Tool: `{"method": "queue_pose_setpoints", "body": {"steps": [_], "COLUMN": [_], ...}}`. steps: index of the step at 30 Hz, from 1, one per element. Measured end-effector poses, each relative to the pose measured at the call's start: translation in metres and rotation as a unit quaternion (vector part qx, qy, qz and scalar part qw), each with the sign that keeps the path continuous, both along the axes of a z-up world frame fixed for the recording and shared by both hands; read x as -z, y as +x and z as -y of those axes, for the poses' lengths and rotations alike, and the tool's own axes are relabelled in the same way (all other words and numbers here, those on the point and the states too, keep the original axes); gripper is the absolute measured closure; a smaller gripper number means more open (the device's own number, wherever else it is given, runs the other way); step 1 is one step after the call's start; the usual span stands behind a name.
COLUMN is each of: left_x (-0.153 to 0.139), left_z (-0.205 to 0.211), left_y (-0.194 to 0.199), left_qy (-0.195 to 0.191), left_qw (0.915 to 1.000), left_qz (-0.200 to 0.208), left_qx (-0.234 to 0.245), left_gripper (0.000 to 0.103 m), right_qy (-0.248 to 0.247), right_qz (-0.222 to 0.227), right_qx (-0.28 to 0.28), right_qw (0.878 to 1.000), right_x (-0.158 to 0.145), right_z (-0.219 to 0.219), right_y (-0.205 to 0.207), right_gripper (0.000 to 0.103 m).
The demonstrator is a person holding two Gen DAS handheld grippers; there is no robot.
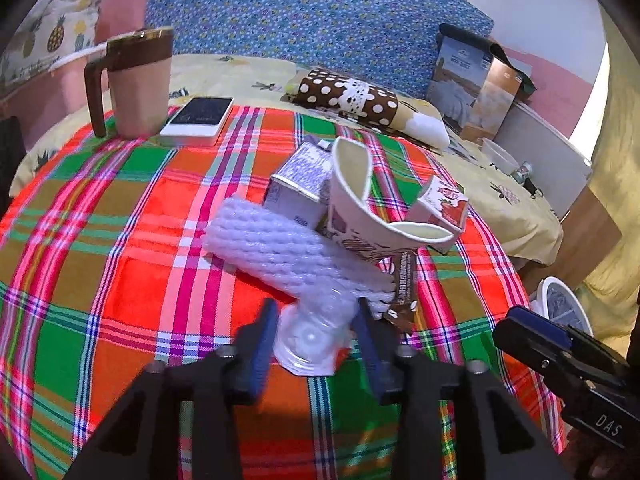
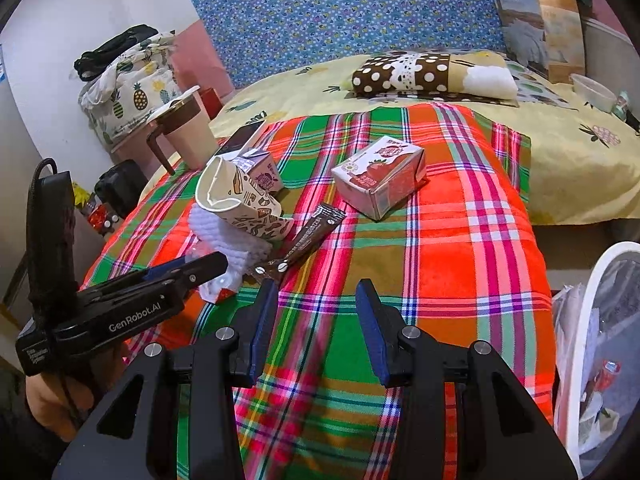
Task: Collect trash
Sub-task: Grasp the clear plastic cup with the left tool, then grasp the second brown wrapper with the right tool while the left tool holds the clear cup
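Open-jawed, the left claw [image 1: 316, 306] straddles a clear plastic cup [image 1: 308, 336] that lies on its side at the near edge of the litter. A blue pad stands on each flank, and as far as the left wrist view shows, neither presses on it. I judge the cup is simply resting on the plaid cloth [image 1: 120, 240] rather than being carried.

Far left at the back, a mug [image 1: 138, 84] stands upright with a phone [image 1: 198, 116] just beside it. They sit well apart from the pile, so they are probably things to keep, not trash.

Toward the middle the rubbish lies heaped together. A white foam net sleeve [image 1: 280, 244] rests against the clear cup, with a purple carton [image 1: 300, 180] behind it. A crumpled paper cup [image 1: 360, 208] lies tipped over on top of the sleeve, and a brown sachet [image 1: 404, 280] pokes out from under it. The heap is loose and overlapping, so pulling one piece may drag its neighbours.

Further right, a red carton [image 2: 380, 176] sits alone on the cloth — the easiest piece to take cleanly.

The right claw [image 2: 317, 286] hovers over bare cloth with its jaws apart and nothing between them. It points roughly toward that carton and the sachet's near end.

At the far right edge, beside the bed and lower than the cloth, stands a white-rimmed bin [image 2: 576, 320] with some rubbish already inside — the likely place for the rest.
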State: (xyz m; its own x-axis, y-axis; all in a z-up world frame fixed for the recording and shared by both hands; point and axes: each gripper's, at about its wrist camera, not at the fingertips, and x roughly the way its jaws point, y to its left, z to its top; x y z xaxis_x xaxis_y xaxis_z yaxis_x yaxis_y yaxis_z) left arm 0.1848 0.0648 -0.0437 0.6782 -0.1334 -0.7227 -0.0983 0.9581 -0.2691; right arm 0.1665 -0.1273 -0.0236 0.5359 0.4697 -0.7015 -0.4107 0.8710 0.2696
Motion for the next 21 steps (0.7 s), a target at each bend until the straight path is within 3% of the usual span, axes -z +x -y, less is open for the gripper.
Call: {"method": "queue_pose_setpoints", "body": {"steps": [11,20,21], "left_x": [-0.013,-0.013,-0.012], "left_z": [-0.024,-0.031,-0.030], "left_y": [-0.022,-0.025,-0.025], "left_qy": [-0.009,-0.020,-0.021], "left_qw": [0.9995,0.9992,0.9992], "left_qz": [0.030,0.032,0.032], "left_qx": [-0.001,0.012,0.014], "left_gripper": [0.070,0.070,0.070], "right_qy": [-0.008,-0.025,-0.029], "right_qz": [-0.019,-0.043,-0.044], "right_qx": [-0.019,0.010,0.010], "right_qw": [1.000,0.999,0.999], "right_x": [0.010,0.024,0.025], "right_z": [-0.034,-0.048,-0.048], "right_y": [0.016,0.030,0.030], "right_gripper": [0.060,0.060,0.067]}}
